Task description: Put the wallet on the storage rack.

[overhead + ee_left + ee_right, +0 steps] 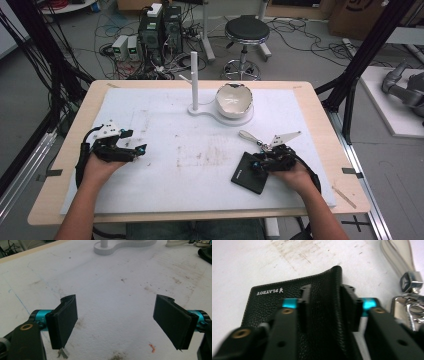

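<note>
1. High view: the right gripper (256,164) rests at the near right of the white-covered wooden worktop (170,165), over the right edge of a black pebbled-leather wallet (250,173) that lies flat beside it.
2. Right gripper view: the right gripper's (324,307) jaws stand partly closed, one on each side of a raised fold of the wallet (267,305), and the fold fills the gap between them. Both pads look pressed against the leather, so the fold is pinched.
3. The wallet's flat part carries small silver lettering near its far corner and lies on the stained white cover.
4. A silver metal key ring with a pale strap (409,282) lies on the cover just beside the right gripper; in the high view it (252,137) sits just beyond that gripper.
5. Left gripper view: the left gripper's (115,322) jaws stand wide apart above bare cover, with nothing between them.
6. High view: the left gripper (135,149) sits at the near left, well apart from the wallet.
7. A white stand with an upright post (194,80) holds a white ceramic bowl (233,99) at the far middle.
</note>
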Demonstrator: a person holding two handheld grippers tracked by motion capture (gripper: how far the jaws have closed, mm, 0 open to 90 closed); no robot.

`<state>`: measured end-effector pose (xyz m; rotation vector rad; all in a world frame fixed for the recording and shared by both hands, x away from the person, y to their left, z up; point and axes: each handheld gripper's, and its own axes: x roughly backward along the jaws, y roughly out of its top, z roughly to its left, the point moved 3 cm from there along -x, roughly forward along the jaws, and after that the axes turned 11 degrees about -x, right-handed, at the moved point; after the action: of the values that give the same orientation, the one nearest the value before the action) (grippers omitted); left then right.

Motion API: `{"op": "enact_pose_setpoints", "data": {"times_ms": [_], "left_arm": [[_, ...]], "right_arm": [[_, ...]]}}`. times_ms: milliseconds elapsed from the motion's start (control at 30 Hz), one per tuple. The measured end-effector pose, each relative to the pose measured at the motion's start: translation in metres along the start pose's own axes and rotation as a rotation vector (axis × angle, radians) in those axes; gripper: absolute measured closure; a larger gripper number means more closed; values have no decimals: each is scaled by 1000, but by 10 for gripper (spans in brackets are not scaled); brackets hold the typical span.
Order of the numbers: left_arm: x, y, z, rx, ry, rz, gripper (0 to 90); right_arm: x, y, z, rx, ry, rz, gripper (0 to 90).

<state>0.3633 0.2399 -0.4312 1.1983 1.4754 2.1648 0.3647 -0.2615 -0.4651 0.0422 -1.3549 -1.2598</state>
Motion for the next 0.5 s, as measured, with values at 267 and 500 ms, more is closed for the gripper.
{"op": "enact_pose_setpoints", "data": {"times_ms": [267, 500], "left_arm": [[0, 0, 0, -3, 4, 2, 198], [2, 0, 1, -2, 10, -2, 198]], "right_arm": [[6, 5, 5, 48, -49, 9, 805], [17, 18, 19, 79, -20, -50, 832]]}}
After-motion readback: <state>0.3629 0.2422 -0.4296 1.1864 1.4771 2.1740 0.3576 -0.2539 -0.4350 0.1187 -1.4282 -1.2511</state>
